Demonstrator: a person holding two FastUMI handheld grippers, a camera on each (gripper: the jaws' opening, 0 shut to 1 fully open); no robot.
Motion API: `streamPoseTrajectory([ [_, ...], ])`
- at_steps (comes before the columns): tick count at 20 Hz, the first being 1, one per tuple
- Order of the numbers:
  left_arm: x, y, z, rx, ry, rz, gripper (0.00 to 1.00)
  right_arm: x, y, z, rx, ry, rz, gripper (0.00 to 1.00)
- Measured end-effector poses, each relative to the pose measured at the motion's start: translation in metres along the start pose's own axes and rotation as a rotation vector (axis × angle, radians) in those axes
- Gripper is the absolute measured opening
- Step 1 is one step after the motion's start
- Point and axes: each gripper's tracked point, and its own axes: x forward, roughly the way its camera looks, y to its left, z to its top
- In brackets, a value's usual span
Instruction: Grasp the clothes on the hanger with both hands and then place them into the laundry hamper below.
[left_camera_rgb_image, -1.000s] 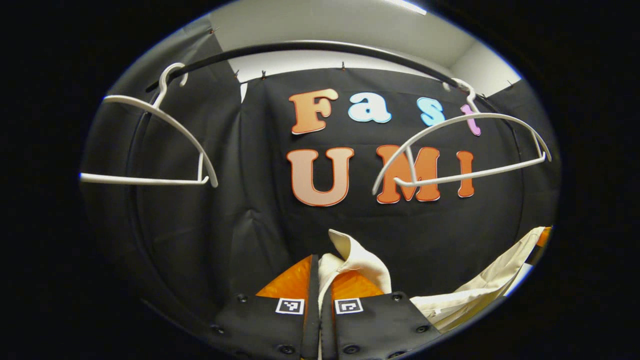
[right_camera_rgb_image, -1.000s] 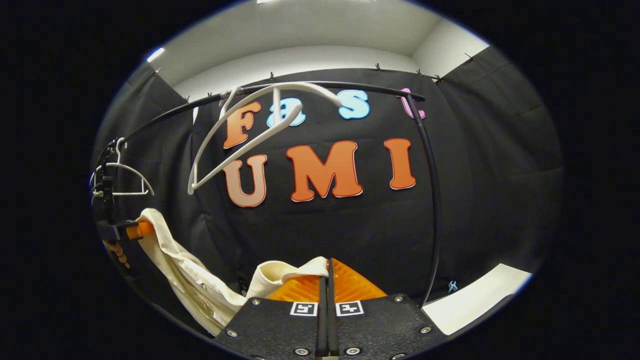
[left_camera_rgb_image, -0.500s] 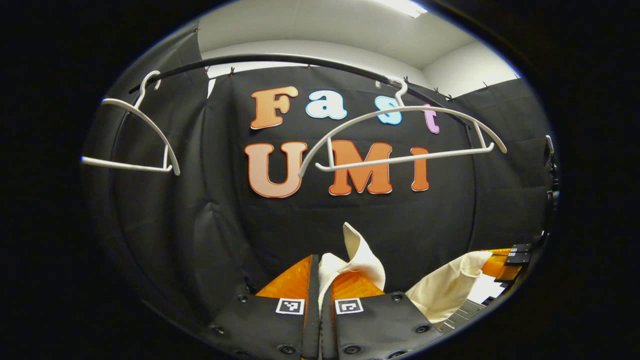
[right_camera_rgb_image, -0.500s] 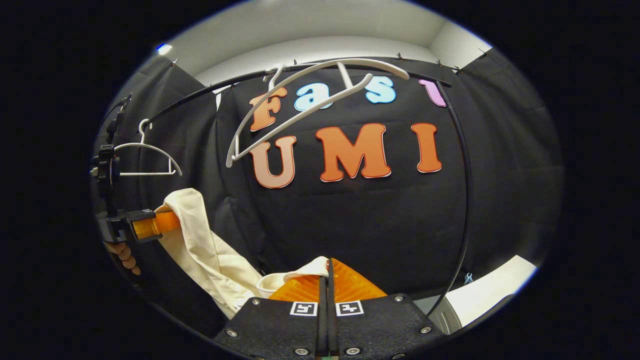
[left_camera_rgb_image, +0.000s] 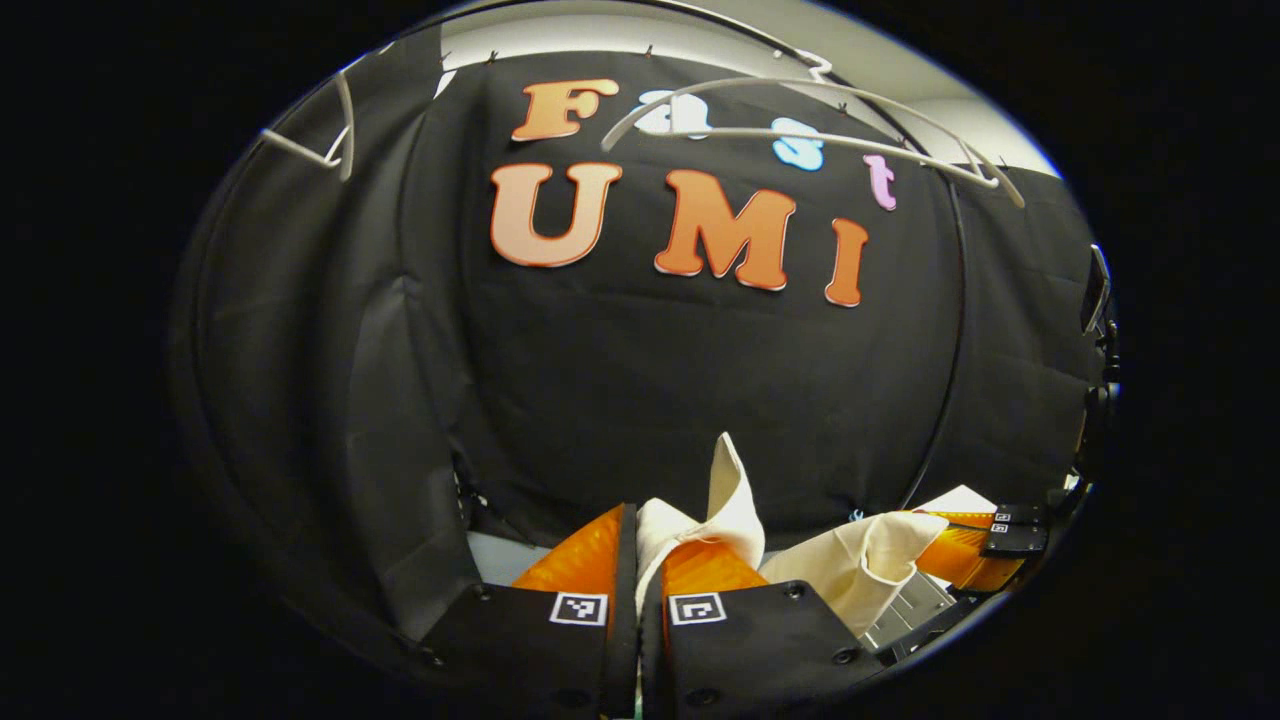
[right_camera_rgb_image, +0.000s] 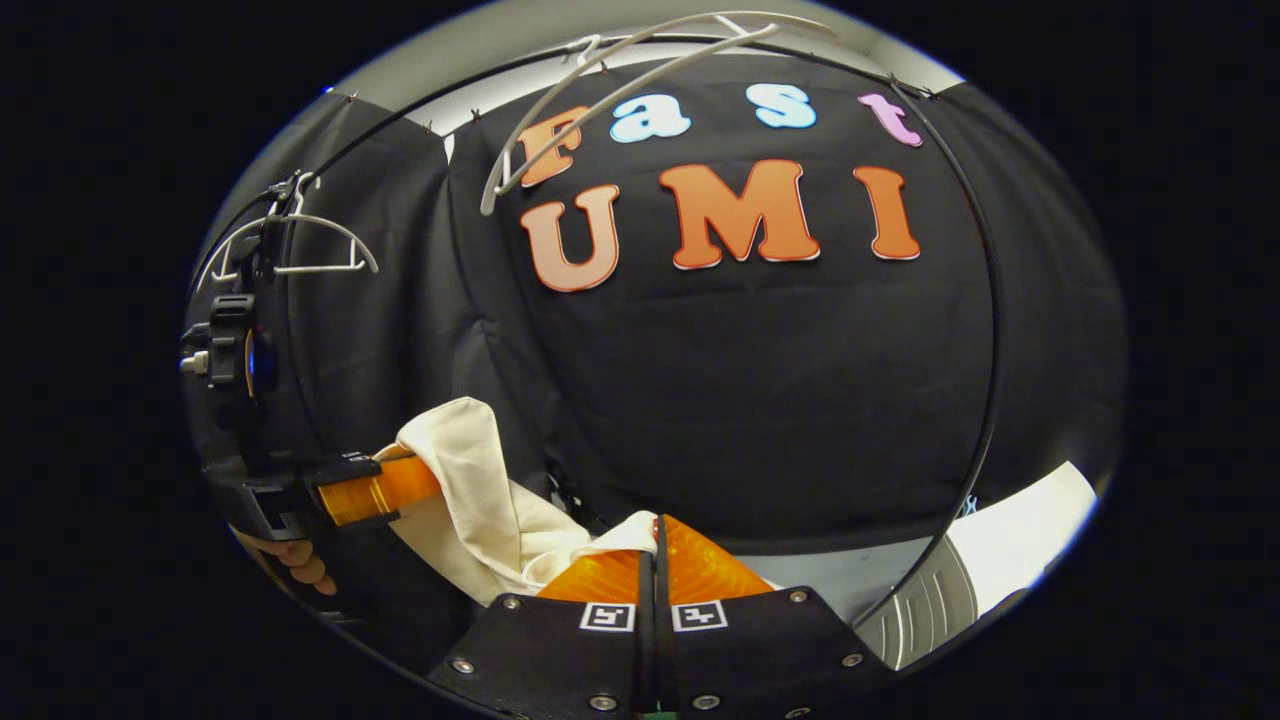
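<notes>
A cream garment (left_camera_rgb_image: 720, 505) hangs slack between the two grippers, off the hanger. My left gripper (left_camera_rgb_image: 637, 560) is shut on one bunched end of it; in the right gripper view that same gripper (right_camera_rgb_image: 395, 485) shows at left with the cloth (right_camera_rgb_image: 470, 490) draped over it. My right gripper (right_camera_rgb_image: 655, 560) is shut on the other end; in the left gripper view it (left_camera_rgb_image: 975, 545) shows at the lower right. A bare white hanger (left_camera_rgb_image: 810, 135) hangs on the black rail (right_camera_rgb_image: 985, 330) overhead. The grey ribbed hamper (right_camera_rgb_image: 925, 605) rim shows at the lower right.
A second bare white hanger (right_camera_rgb_image: 290, 245) hangs further left on the rail. A hand (right_camera_rgb_image: 295, 560) holds the left gripper's body. Black cloth walls close in the back and sides. A white floor patch (right_camera_rgb_image: 1020, 525) lies at the right.
Both grippers have come down with the garment and moved closer together. The hangers and rail have risen toward the top of both views, and the hamper rim has come into sight.
</notes>
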Motion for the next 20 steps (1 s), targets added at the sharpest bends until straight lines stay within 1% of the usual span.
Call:
streamPoseTrajectory([
  [2, 0.008, 0.009, -0.034, -0.033, 0.043, 0.009, 0.07, 0.011, -0.01, -0.03, 0.013, 0.04, -0.012, 0.0],
  [3, 0.012, 0.013, -0.054, -0.046, 0.075, 0.016, 0.09, 0.018, -0.014, -0.049, 0.024, 0.066, -0.018, 0.0],
  [7, 0.029, 0.025, -0.151, -0.104, 0.226, 0.04, 0.09, 0.038, -0.03, -0.14, 0.048, 0.205, -0.045, 0.0],
  [9, 0.032, 0.03, -0.197, -0.085, 0.309, 0.069, 0.09, 0.053, -0.035, -0.19, 0.042, 0.291, -0.055, 0.0],
  [11, 0.037, 0.031, -0.242, -0.073, 0.393, 0.087, 0.09, 0.065, -0.029, -0.233, 0.046, 0.394, -0.062, 0.0],
  [13, 0.049, 0.026, -0.274, -0.085, 0.471, 0.099, 0.09, 0.072, -0.033, -0.275, 0.033, 0.46, -0.063, 0.0],
  [16, 0.047, 0.013, -0.321, -0.066, 0.564, 0.119, 0.09, 0.074, -0.04, -0.309, 0.03, 0.528, -0.075, 0.0],
  [20, 0.05, 0.017, -0.376, -0.065, 0.666, 0.126, 0.09, 0.083, -0.042, -0.344, 0.042, 0.595, -0.089, 0.0],
])
